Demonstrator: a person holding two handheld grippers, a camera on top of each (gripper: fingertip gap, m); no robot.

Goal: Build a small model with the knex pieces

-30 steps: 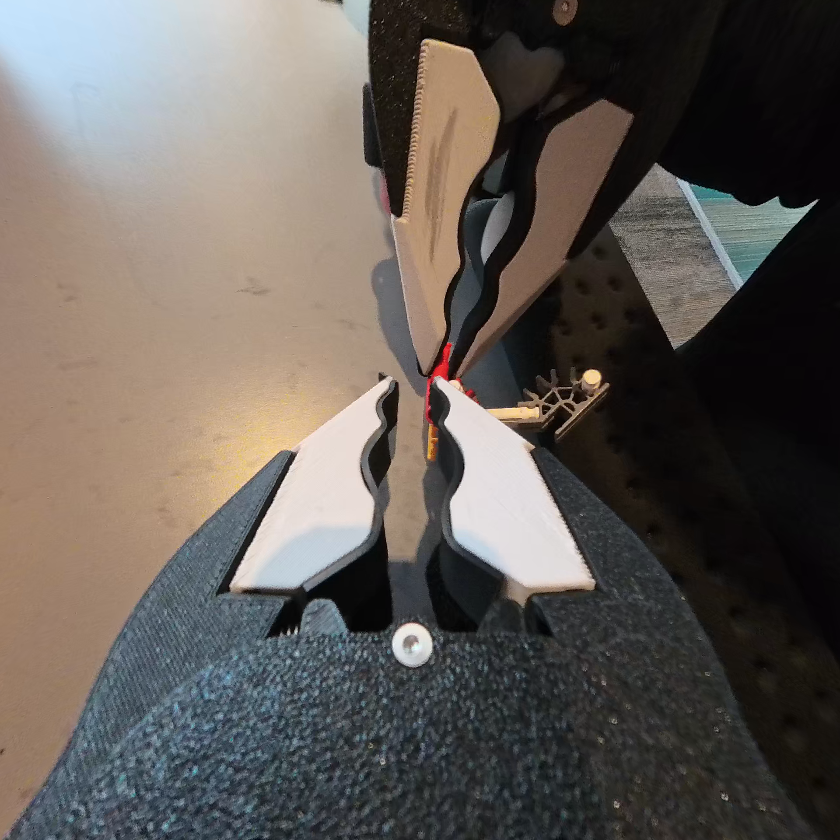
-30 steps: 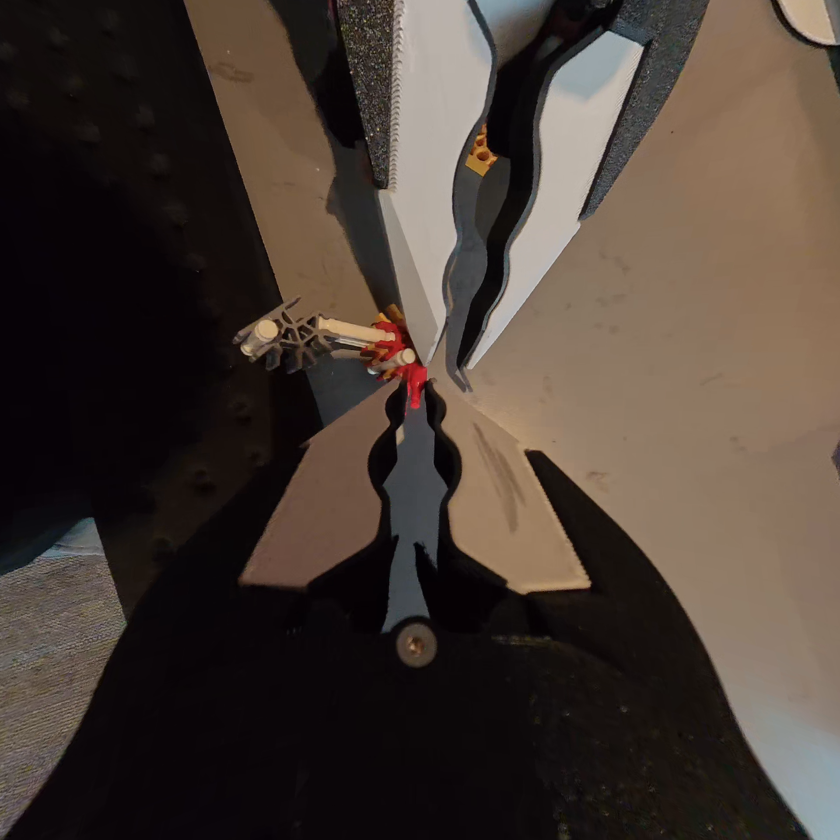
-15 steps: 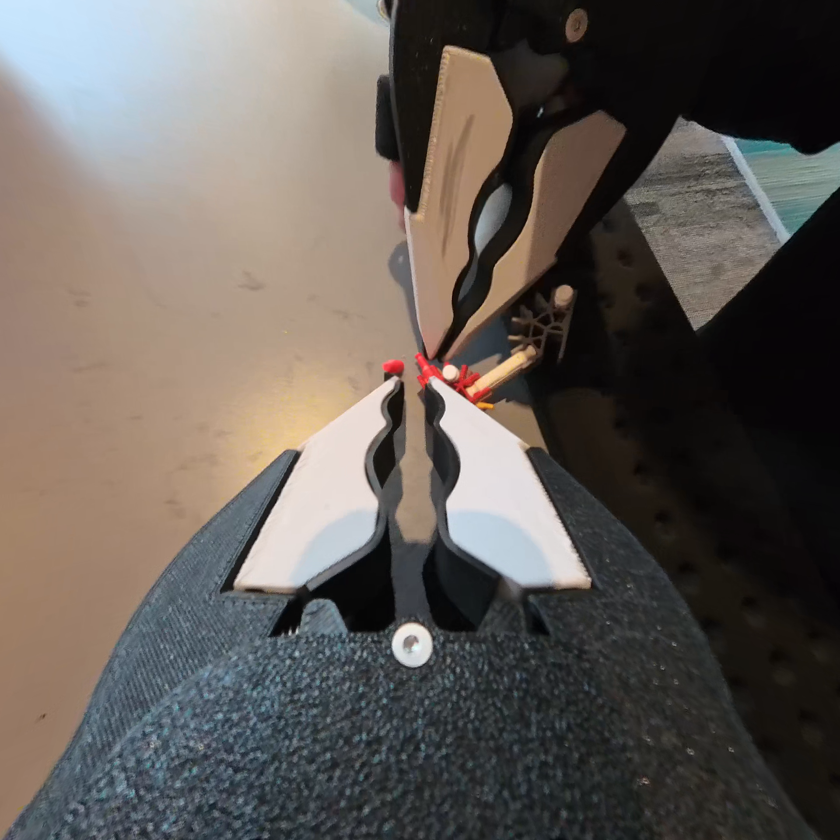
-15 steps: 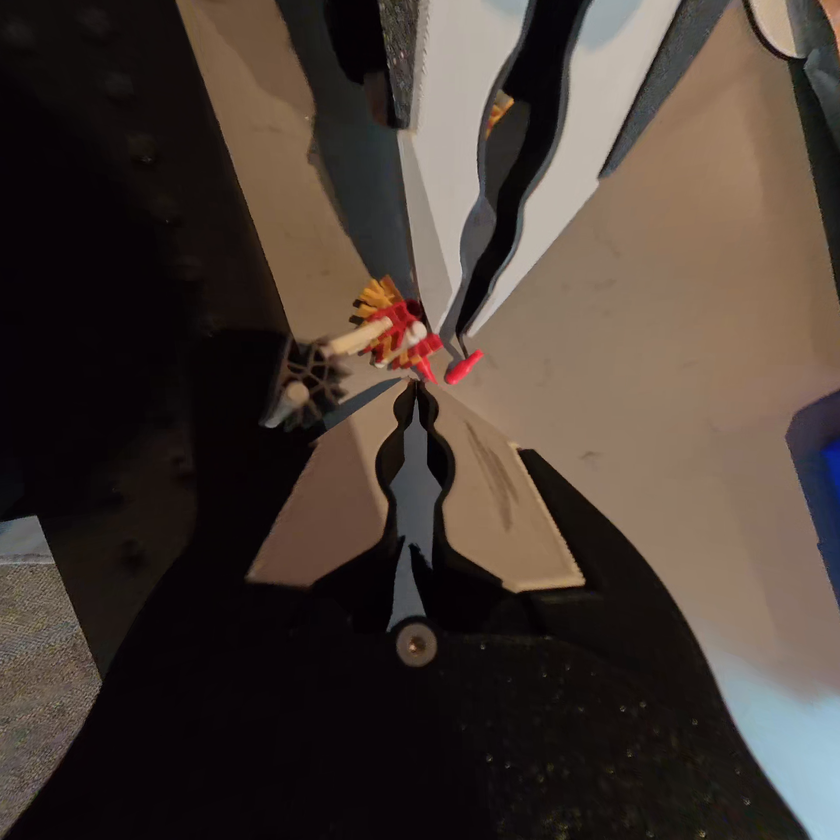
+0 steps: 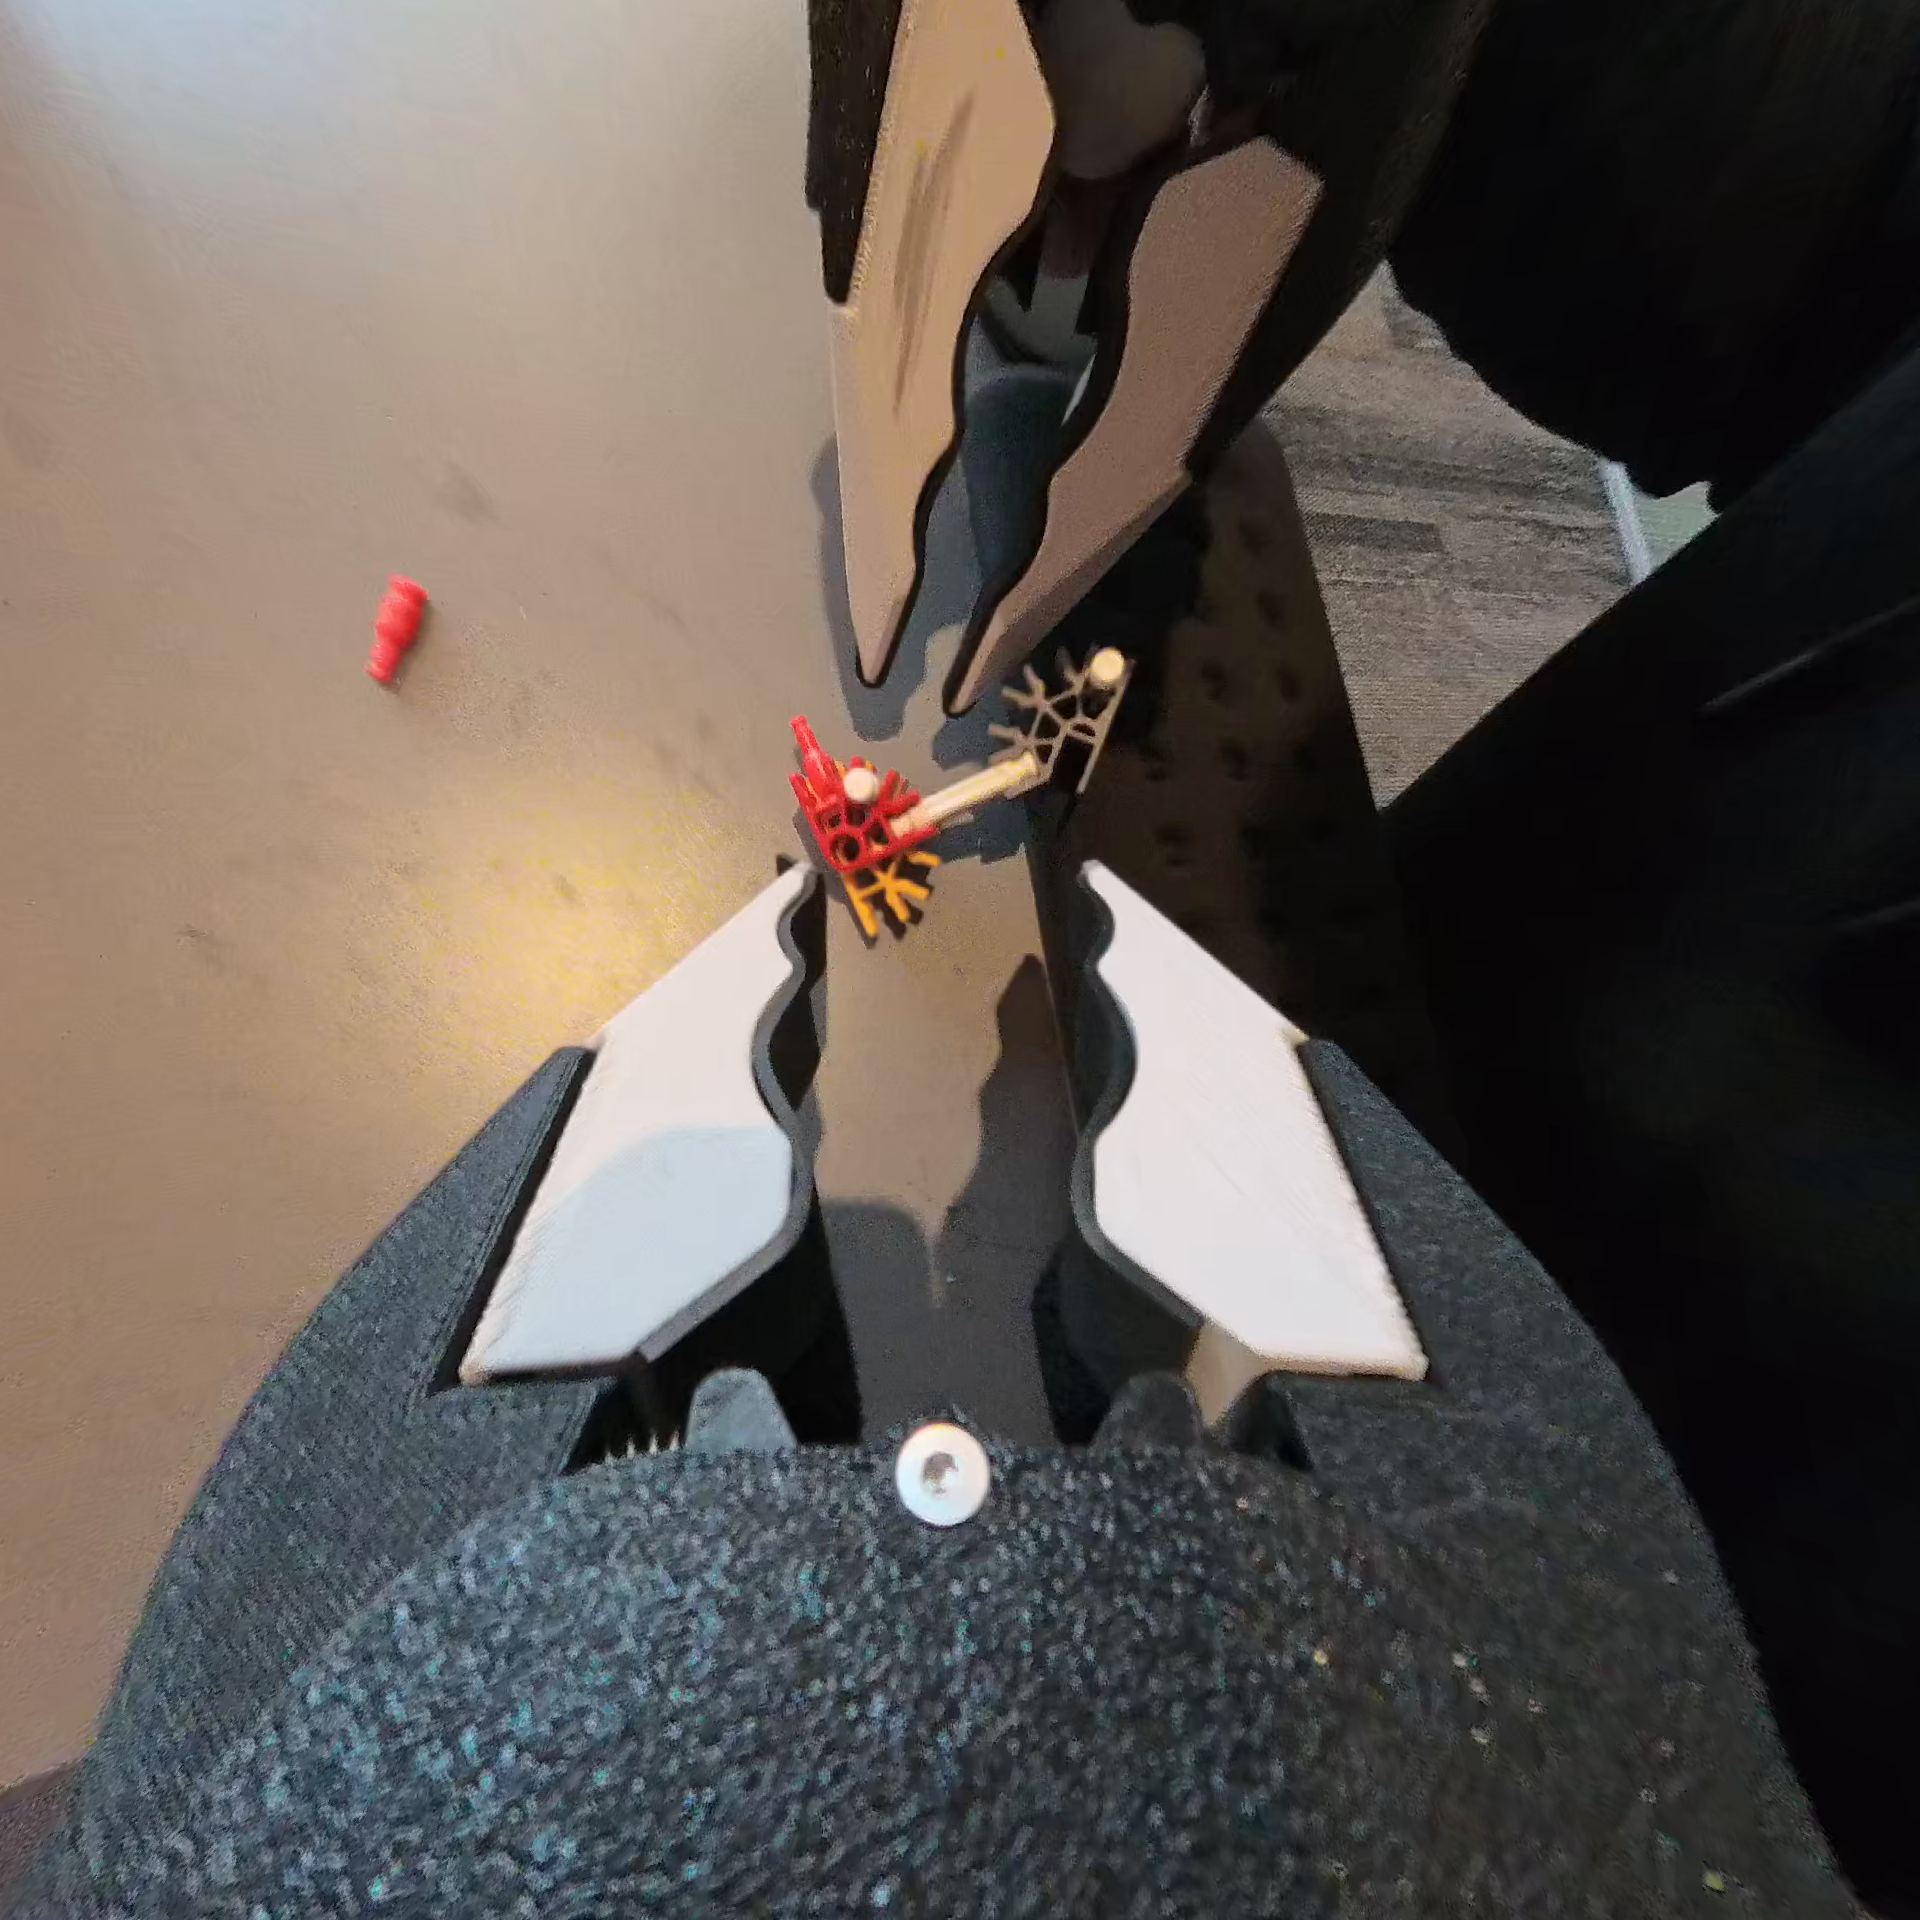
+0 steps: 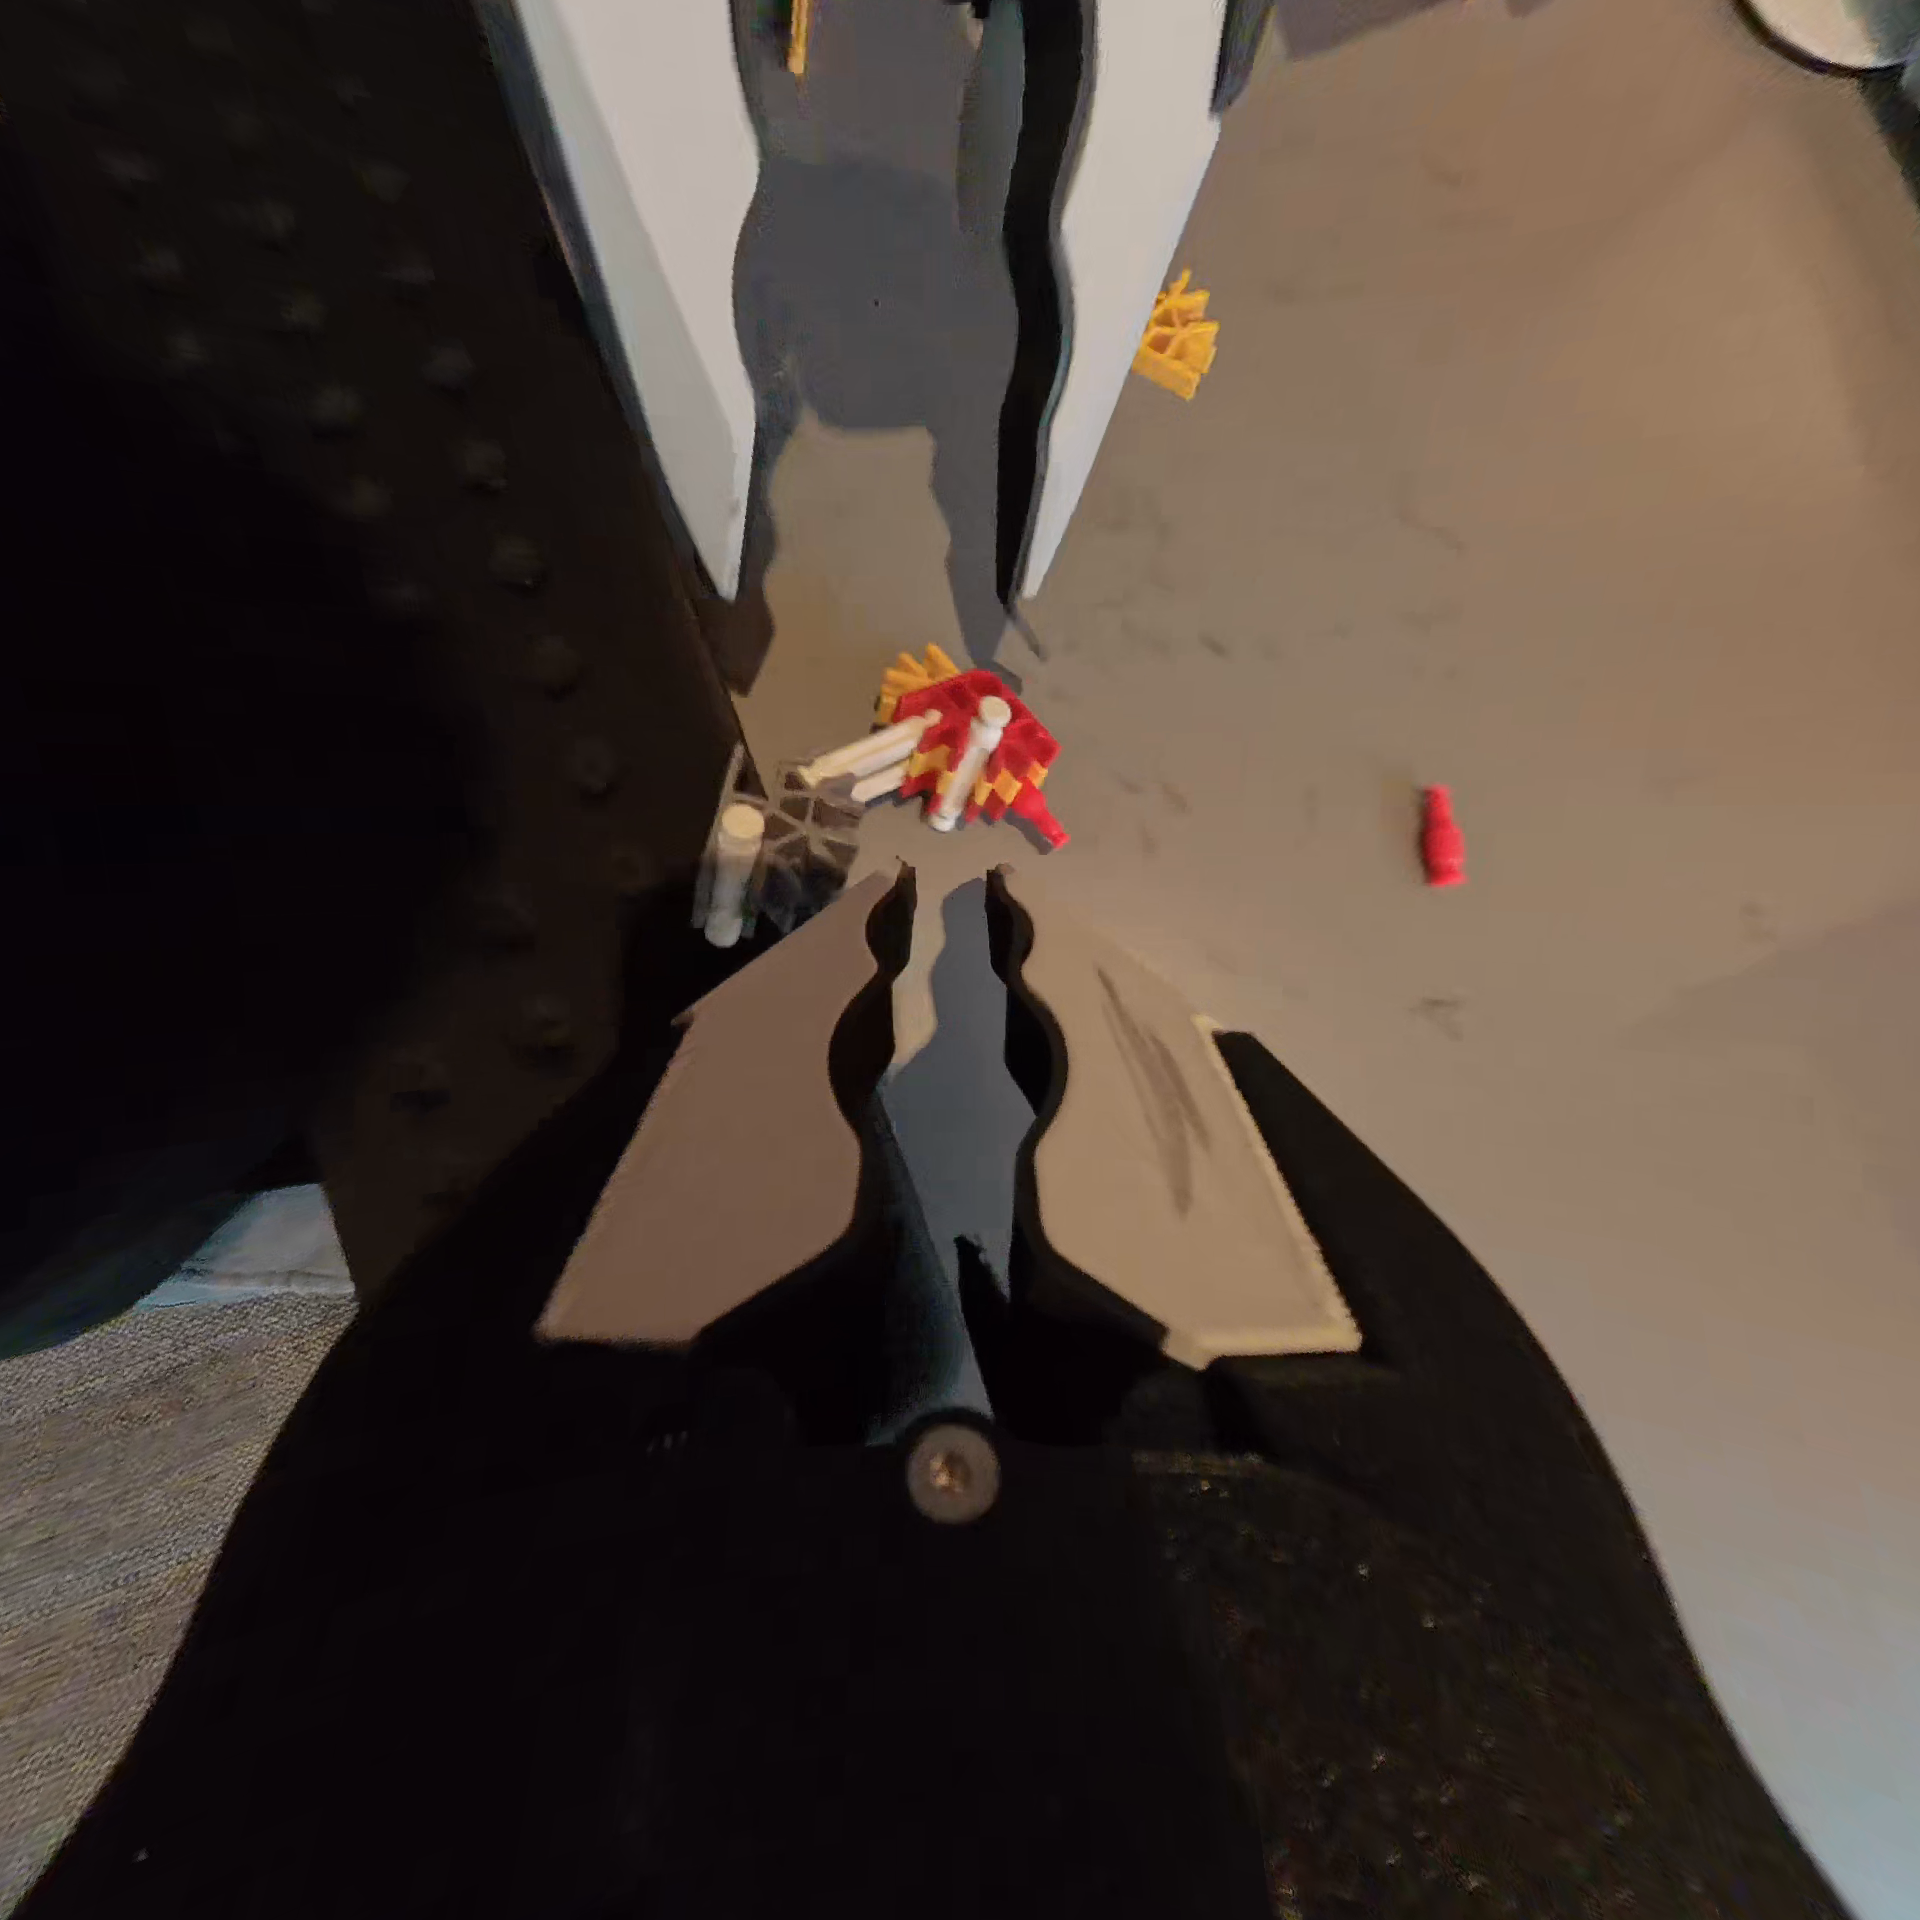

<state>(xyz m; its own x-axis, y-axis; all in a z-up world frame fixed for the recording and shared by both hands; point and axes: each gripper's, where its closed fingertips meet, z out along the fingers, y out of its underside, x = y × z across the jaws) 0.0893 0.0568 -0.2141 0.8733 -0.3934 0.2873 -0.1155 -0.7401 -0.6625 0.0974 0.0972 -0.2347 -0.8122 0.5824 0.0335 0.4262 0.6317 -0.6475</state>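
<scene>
A small toy assembly lies on the tan table (image 5: 312, 935): a red connector (image 5: 847, 810) on a yellow one (image 5: 888, 894), with a white rod (image 5: 971, 800) running to a grey connector (image 5: 1065, 717). It also shows in the right wrist view (image 6: 966, 753). My left gripper (image 5: 943, 878) is open and empty, its left fingertip just beside the yellow connector. My right gripper (image 6: 948, 878) is slightly open and empty, just short of the assembly. A small loose red piece (image 5: 395, 629) lies apart on the table, also in the right wrist view (image 6: 1442, 836).
A black studded mat (image 6: 364, 520) borders the table next to the grey connector (image 6: 805, 831). A loose yellow connector (image 6: 1179, 332) lies farther off beside the left gripper (image 6: 881, 592). Grey carpet (image 5: 1455, 540) shows beyond the table edge. My hands' fingertips stand some 5 centimetres from each other.
Both grippers have opened and drawn back from the assembly, which now lies on the table. The small red piece has come away and lies off to one side.
</scene>
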